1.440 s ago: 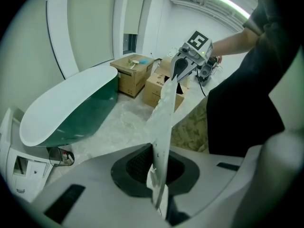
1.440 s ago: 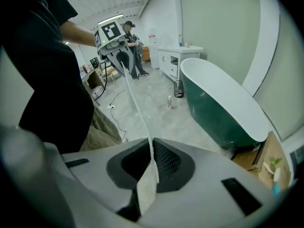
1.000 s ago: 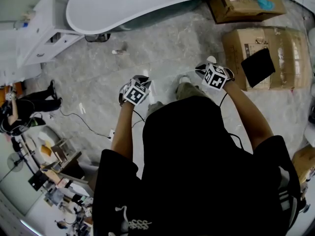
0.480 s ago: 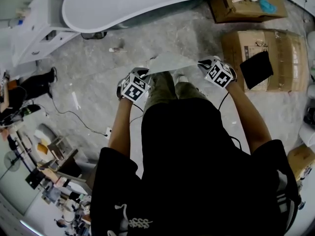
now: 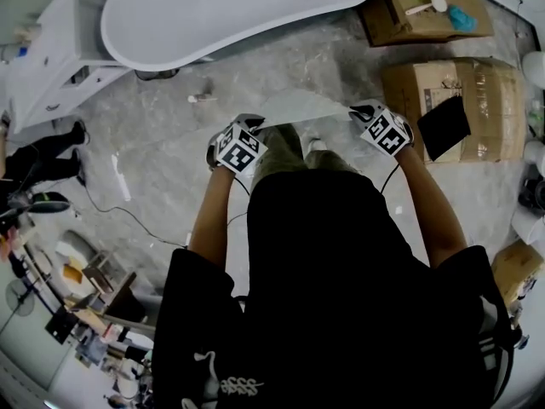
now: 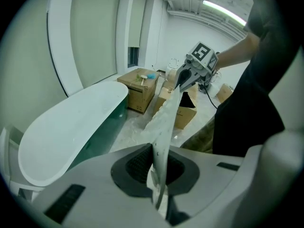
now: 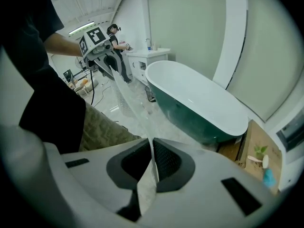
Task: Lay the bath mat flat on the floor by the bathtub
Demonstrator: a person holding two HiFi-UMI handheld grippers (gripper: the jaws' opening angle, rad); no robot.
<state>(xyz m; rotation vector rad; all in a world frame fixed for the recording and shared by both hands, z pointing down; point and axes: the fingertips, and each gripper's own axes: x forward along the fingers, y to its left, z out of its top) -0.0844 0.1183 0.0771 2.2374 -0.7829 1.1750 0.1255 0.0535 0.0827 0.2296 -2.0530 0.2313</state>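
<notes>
The bath mat point(image 5: 300, 106) is a pale, translucent sheet stretched in the air between my two grippers, above the marble floor. My left gripper point(image 5: 252, 124) is shut on its left edge and my right gripper point(image 5: 358, 110) is shut on its right edge. In the left gripper view the mat point(image 6: 164, 120) runs from my shut jaws point(image 6: 158, 177) to the right gripper point(image 6: 189, 75). In the right gripper view the mat point(image 7: 129, 103) leads to the left gripper point(image 7: 100, 57). The white bathtub point(image 5: 221, 11) lies ahead, with green sides point(image 7: 190, 120).
Two cardboard boxes point(image 5: 464, 109) point(image 5: 426, 11) stand at the right, one with a black flat item point(image 5: 443, 126) on it. A white cabinet point(image 5: 51, 62) is left of the tub. A cable point(image 5: 128, 216) and a small object point(image 5: 200, 97) lie on the floor. A person point(image 5: 38, 164) crouches at left.
Both grippers have moved forward toward the tub. The mat, not seen a second ago, now shows spread out between them, farther ahead than half a second ago.
</notes>
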